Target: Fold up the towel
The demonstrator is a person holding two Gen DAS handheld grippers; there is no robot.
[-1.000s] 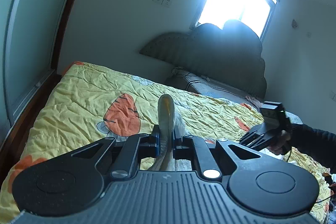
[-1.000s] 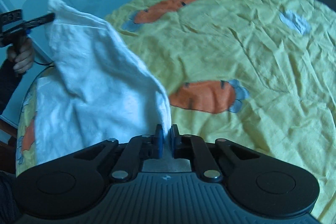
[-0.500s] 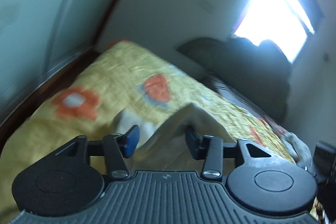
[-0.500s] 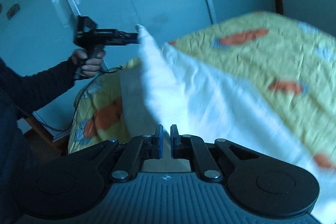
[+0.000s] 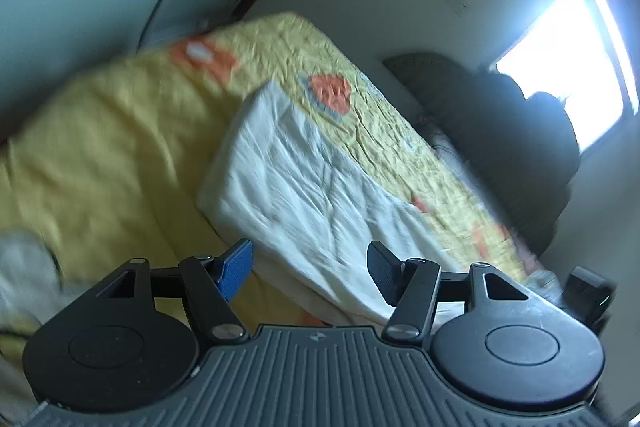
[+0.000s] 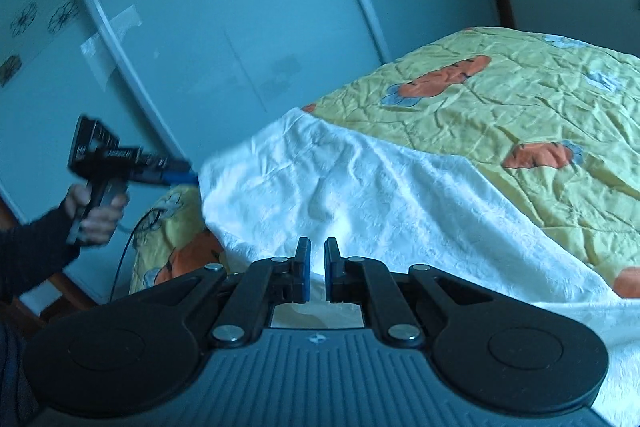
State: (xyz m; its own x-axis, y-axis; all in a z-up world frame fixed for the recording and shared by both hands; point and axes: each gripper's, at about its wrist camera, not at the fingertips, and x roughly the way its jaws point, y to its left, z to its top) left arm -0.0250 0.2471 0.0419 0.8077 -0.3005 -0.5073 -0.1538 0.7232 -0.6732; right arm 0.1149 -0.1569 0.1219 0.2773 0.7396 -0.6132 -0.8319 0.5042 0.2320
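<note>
A white towel (image 5: 304, 187) lies spread on the yellow carrot-print quilt (image 5: 100, 147). My left gripper (image 5: 310, 259) is open, its fingers wide apart just short of the towel's near edge, holding nothing. In the right wrist view the towel (image 6: 380, 195) stretches from my right gripper (image 6: 317, 255) out over the quilt (image 6: 500, 99). The right gripper is shut on the towel's near edge. The left gripper (image 6: 182, 178), held by a hand (image 6: 96, 215), has its blue tips beside the towel's far-left corner. The right gripper (image 5: 588, 287) shows blurred at the left view's right edge.
Pale sliding wardrobe doors (image 6: 240, 27) run along one side of the bed. A dark padded headboard (image 5: 500, 131) and a bright window (image 5: 568, 67) are at the far end. A blurred pale cloth (image 5: 24, 267) lies at the quilt's near left.
The left gripper opened and let go of the towel's corner, then drew back. The towel, held up a second ago, has dropped and spread flat on the quilt. The right gripper stays shut on it.
</note>
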